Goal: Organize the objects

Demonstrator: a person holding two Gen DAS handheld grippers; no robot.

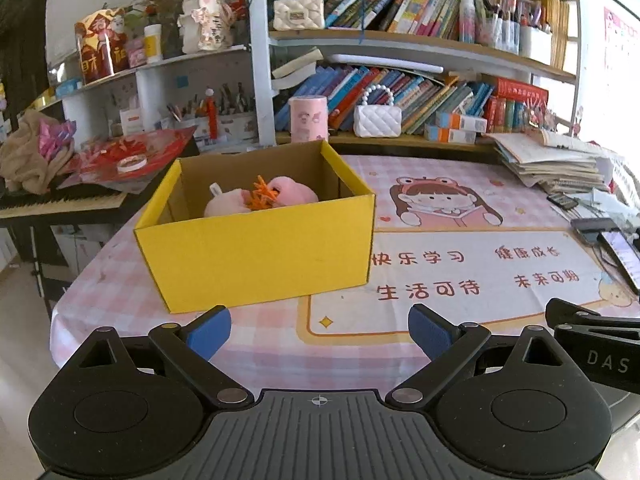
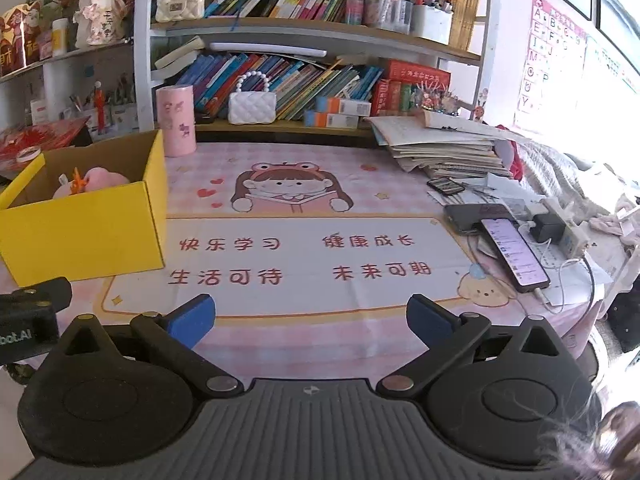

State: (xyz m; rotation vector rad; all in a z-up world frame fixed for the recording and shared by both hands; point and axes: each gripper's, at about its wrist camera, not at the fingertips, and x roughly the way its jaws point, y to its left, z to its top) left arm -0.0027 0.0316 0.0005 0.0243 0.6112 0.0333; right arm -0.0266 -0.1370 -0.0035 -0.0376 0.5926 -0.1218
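In the left wrist view, the left hand-held gripper (image 1: 319, 334) hangs over the near edge of the tabletop (image 1: 440, 264) with its blue pads wide apart and nothing between them. The yellow box (image 1: 256, 248) stands just ahead and slightly left, open at the top, with a pink plush (image 1: 260, 200) and an orange spiky toy (image 1: 263, 193) lying inside against the far wall. No loose toy shows on the mat in front, so the sorting looks close to done, and the step in hand is probably to find what remains. From here a reach into the box should go over the near wall, not through it, since the thin cardboard would likely slide if nudged. In the right wrist view, the right hand-held gripper (image 2: 310, 318) is likewise spread and empty, above the printed mat. The box sits at far left, a pink cylinder (image 2: 176, 120) just behind its far corner. A phone (image 2: 516, 254) with a lit screen and cable lies at the right edge beside a stack of papers (image 2: 444, 148). Anything picked there should be lifted straight up, clear of the cable.
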